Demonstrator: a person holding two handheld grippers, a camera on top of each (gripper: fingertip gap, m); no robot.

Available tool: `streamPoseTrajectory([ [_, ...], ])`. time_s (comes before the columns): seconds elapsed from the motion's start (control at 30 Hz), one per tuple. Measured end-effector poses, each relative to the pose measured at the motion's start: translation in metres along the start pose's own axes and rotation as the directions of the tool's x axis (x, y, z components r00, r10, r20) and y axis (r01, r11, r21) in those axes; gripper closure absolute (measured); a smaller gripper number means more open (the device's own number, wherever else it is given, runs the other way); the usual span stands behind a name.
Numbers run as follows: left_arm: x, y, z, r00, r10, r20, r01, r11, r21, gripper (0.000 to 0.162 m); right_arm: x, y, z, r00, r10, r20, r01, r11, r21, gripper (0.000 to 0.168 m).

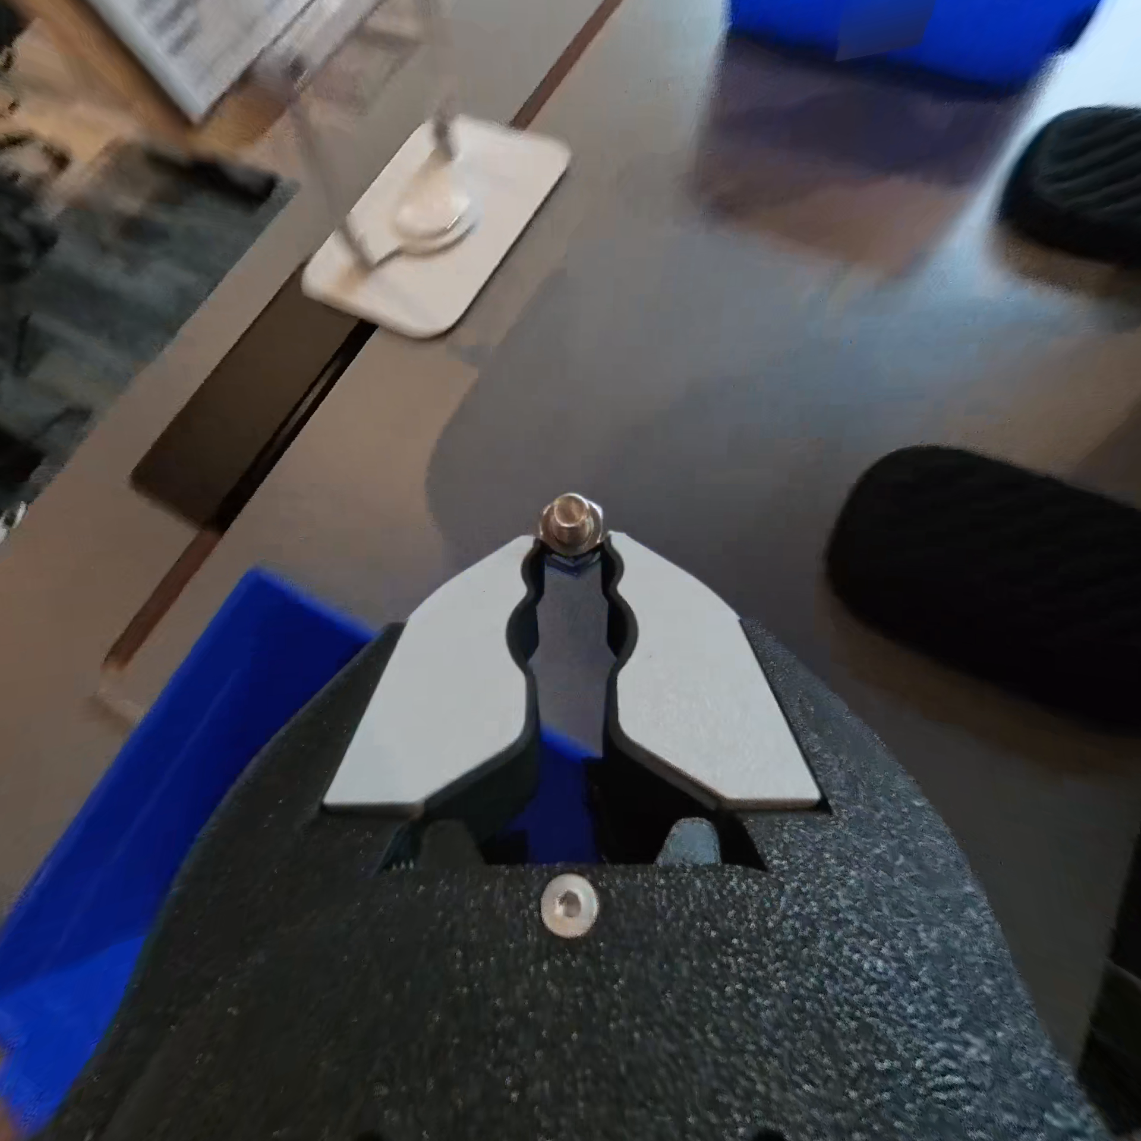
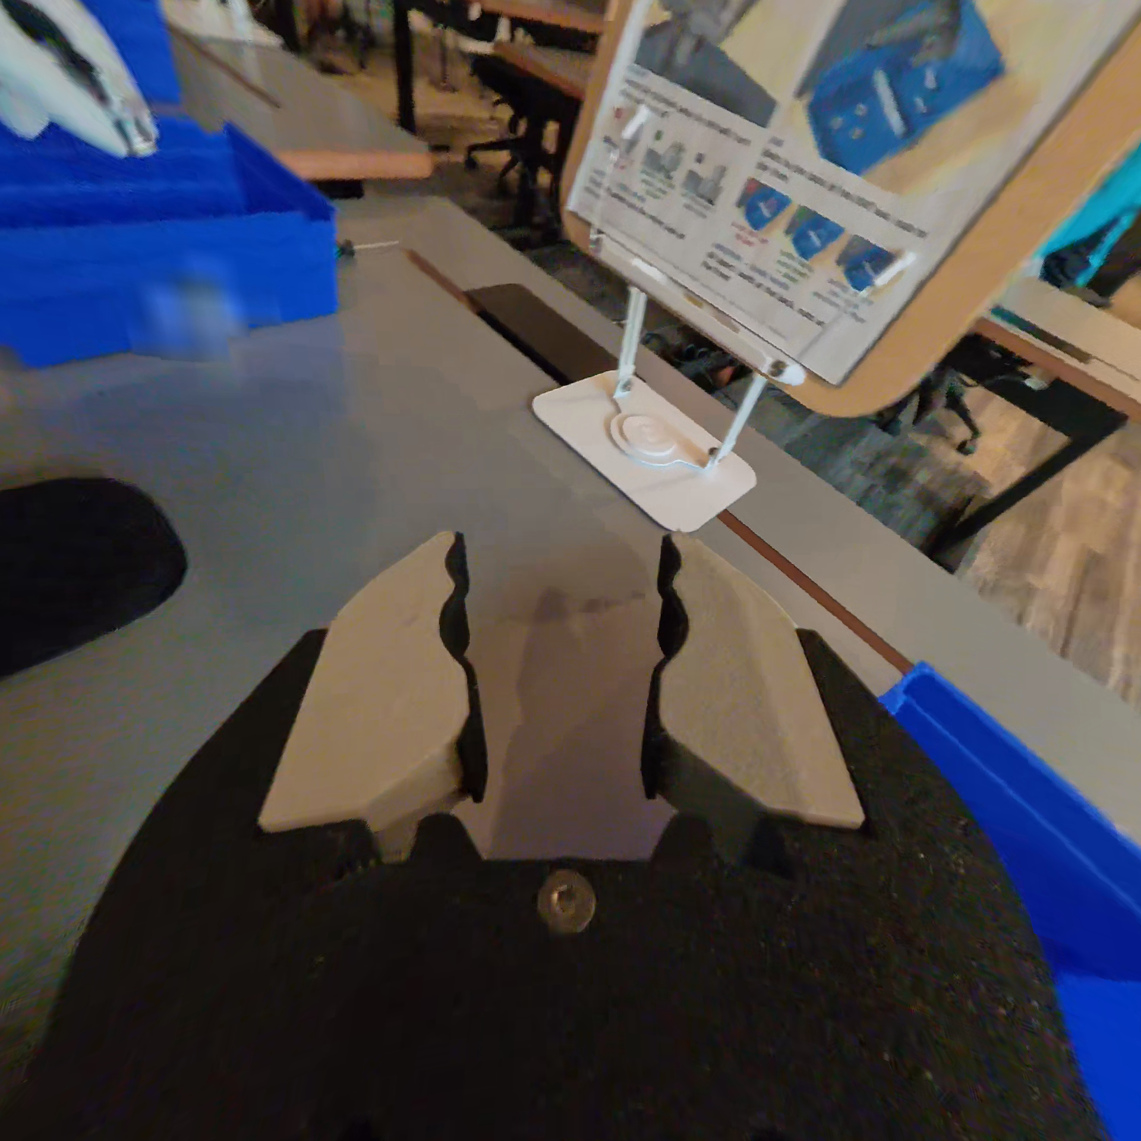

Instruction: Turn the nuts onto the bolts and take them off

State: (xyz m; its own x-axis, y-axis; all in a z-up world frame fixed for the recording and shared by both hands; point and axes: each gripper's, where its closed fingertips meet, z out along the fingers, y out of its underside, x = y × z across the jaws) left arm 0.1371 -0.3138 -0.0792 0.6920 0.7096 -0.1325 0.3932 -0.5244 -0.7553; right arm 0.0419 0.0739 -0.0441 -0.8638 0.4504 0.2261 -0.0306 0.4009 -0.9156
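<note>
We see the left claw nearly closed, its tips pinching a small steel bolt that seems to carry a nut, though blur makes that hard to confirm; it is held above the grey surface, with a blue bin below and to the left. Our right claw gapes wide with nothing between its fingers, over the same surface near a white stand base and another blue bin.
</note>
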Motion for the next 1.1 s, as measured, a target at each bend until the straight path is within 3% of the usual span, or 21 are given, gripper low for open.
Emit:
streamPoseTrajectory([
  [0.17, 0.078, -0.055, 0.022, 0.969, 0.138, -0.203, -0.117, 0.987, 0.113, 0.144, -0.049, -0.016, -0.009, 0.961, -0.154, 0.23, 0.163, 0.986, -0.025, 0.116],
  [0.37, 0.163, -0.081, 0.063, 0.875, 0.251, -0.415, -0.191, 0.965, 0.18, 0.144, -0.099, -0.038, -0.018, 0.837, -0.326, 0.44, 0.346, 0.938, 0.036, 0.121],
  [0.7, 0.24, -0.103, 0.094, 0.707, 0.373, -0.601, -0.304, 0.927, 0.218, 0.144, -0.157, -0.052, -0.019, 0.402, -0.625, 0.669, 0.711, 0.674, 0.202, 0.127],
  [0.93, 0.266, -0.11, 0.099, 0.628, 0.413, -0.659, -0.356, 0.906, 0.229, 0.144, -0.188, -0.047, -0.02, 0.086, -0.622, 0.778, 0.773, 0.535, 0.342, 0.131],
  [1.1, 0.276, -0.113, 0.099, 0.592, 0.425, -0.684, -0.375, 0.897, 0.233, 0.144, -0.201, -0.04, -0.017, -0.061, -0.593, 0.803, 0.802, 0.45, 0.393, 0.14],
])
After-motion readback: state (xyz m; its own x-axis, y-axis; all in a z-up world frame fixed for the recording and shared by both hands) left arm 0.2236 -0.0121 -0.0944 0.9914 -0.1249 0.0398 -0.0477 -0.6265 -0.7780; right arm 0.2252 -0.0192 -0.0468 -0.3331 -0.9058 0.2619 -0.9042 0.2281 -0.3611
